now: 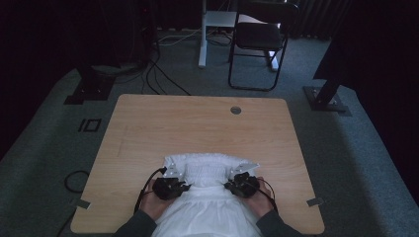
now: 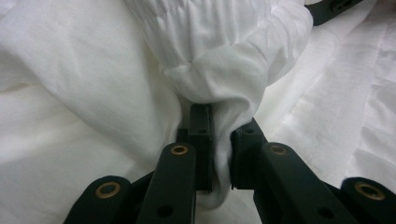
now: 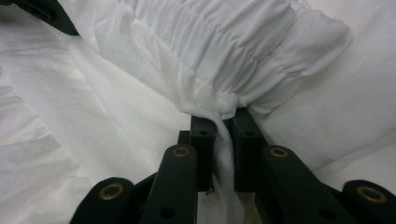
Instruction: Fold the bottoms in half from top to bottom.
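Note:
A white garment (image 1: 207, 170) with a gathered, elastic band lies on the near half of the wooden table (image 1: 197, 123), its lower part hanging over the front edge. My left gripper (image 1: 184, 186) is shut on the cloth's left side. In the left gripper view a bunched fold of the white garment (image 2: 219, 79) is pinched in my left gripper (image 2: 222, 154). My right gripper (image 1: 231, 186) is shut on the right side. In the right gripper view the ruched white garment (image 3: 224, 51) is clamped in my right gripper (image 3: 225, 149). Each gripper is held by a hand at the front edge.
A round cable hole (image 1: 235, 110) sits near the table's far edge. Behind the table stand a black chair (image 1: 259, 42) and a white desk leg (image 1: 202, 34). Cables (image 1: 158, 74) run over the grey carpet, and black stand bases (image 1: 326, 98) flank the table.

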Tool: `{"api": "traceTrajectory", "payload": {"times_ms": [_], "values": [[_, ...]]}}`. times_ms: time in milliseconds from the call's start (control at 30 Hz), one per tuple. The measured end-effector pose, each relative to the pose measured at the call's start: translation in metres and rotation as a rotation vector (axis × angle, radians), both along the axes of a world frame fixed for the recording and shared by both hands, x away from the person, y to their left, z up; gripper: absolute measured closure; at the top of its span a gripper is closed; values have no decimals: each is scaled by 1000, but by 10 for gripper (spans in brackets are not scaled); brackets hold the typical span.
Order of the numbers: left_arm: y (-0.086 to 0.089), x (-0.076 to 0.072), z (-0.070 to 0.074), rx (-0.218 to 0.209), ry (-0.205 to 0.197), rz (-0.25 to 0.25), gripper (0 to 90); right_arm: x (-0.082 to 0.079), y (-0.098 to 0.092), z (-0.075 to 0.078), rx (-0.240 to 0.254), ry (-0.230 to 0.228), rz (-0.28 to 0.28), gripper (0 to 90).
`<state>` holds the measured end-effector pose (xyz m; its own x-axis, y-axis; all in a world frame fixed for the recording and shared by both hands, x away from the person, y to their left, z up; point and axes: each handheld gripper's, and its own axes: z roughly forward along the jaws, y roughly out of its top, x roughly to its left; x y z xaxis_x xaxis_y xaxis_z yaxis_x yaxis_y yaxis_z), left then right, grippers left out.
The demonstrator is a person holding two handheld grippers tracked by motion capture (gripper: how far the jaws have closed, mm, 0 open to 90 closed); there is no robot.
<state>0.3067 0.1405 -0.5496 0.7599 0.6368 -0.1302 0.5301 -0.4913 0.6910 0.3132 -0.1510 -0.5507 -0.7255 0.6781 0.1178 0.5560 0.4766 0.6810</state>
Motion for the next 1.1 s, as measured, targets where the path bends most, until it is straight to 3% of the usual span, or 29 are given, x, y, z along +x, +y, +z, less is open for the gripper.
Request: {"api": "traceTrajectory", "payload": {"times_ms": [300,467,600,900,1100], "values": [[-8,34,2,15,-9,19,819,29,-2,1,-8,-7,-40,814],[-15,58,6,62,-19,22,817,51,-3,3,-19,-5,-54,814],[-21,78,8,96,-37,48,817,75,-1,5,-44,-11,-70,814],[-25,114,11,125,-52,103,814,130,4,10,-69,7,-88,813],[-27,136,11,115,-57,148,814,160,8,11,-71,19,-116,812]]}}
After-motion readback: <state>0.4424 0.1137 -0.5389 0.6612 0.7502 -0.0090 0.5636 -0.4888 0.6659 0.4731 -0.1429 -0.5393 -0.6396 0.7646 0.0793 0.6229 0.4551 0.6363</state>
